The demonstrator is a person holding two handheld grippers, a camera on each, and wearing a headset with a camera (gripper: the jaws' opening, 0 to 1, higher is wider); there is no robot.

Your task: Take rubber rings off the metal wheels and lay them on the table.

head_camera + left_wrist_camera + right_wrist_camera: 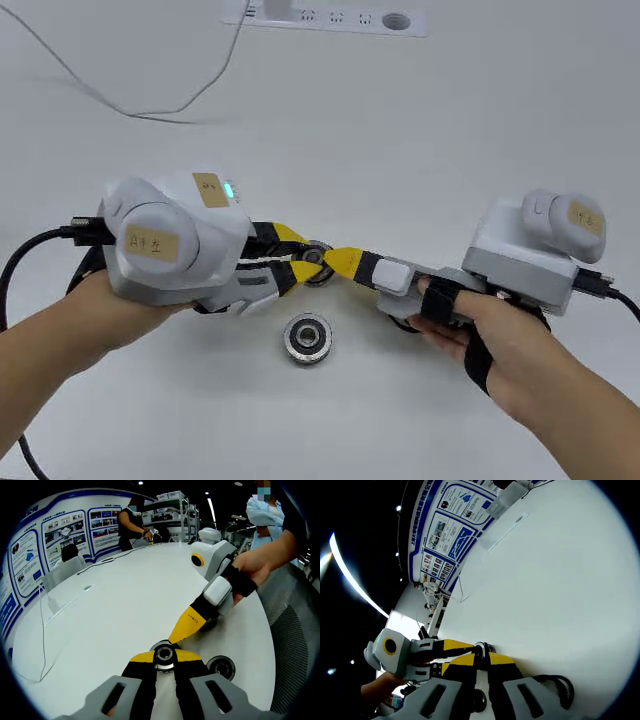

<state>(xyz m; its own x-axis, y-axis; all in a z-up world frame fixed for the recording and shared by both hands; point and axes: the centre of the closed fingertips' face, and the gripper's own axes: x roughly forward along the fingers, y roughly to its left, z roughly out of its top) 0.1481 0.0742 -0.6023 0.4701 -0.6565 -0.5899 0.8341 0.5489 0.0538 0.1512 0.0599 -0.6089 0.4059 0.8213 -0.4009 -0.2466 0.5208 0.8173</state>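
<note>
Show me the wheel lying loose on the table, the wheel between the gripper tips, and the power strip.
loose wheel (307, 338): head view, its central hub.
held wheel (165, 655): left gripper view, its central hub.
power strip (340, 17): head view, middle of its white top.

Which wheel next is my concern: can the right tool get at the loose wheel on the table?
Probably yes: the loose wheel lies uncovered on the table near the right tool, though that tool's tip is now at the held wheel in the left tool.
</note>
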